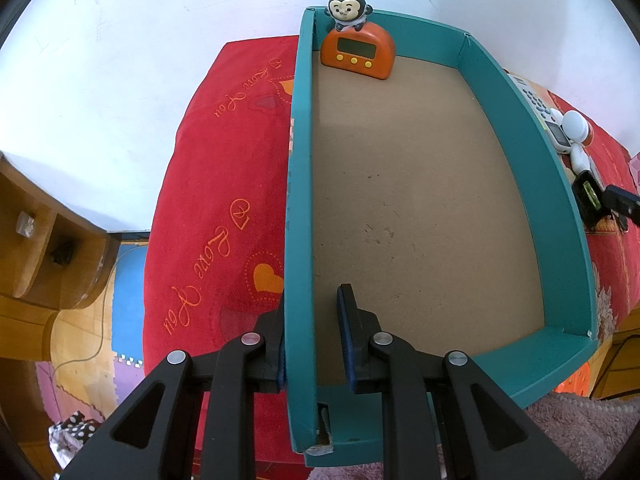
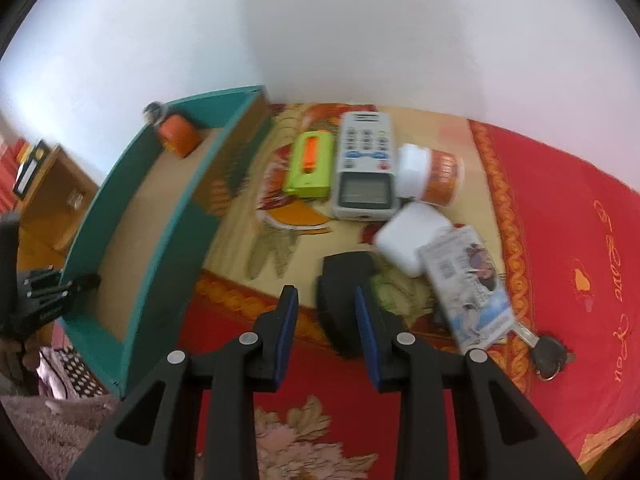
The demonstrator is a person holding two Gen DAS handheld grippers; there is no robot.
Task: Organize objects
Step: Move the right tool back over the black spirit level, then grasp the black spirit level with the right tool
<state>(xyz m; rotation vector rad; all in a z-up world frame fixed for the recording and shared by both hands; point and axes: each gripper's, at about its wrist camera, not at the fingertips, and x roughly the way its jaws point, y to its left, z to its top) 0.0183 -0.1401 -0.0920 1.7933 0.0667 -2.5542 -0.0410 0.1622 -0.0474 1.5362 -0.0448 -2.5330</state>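
Currently bracing the teal box (image 1: 560, 240) with the left gripper (image 1: 312, 296), clenched on the near end of one side wall, one finger outside and one inside. Resting on the red bedspread (image 2: 560, 220), with only an orange clock (image 1: 358, 54) in its far corner. Seemingly pinching a black gadget (image 2: 344, 276) in the right gripper (image 2: 326, 292), over the bedspread just beside the box and not yet above it. Could slip out if swung across fast, judging by how little of it sits between the pads. Could also clip the box wall on the way over and drag or tip the box, apparently light cardboard on soft bedding. Worth minding the remote (image 2: 366, 164), the bottle (image 2: 432, 174) and the white case (image 2: 412, 236) lying close behind, easily knocked by a careless swing.
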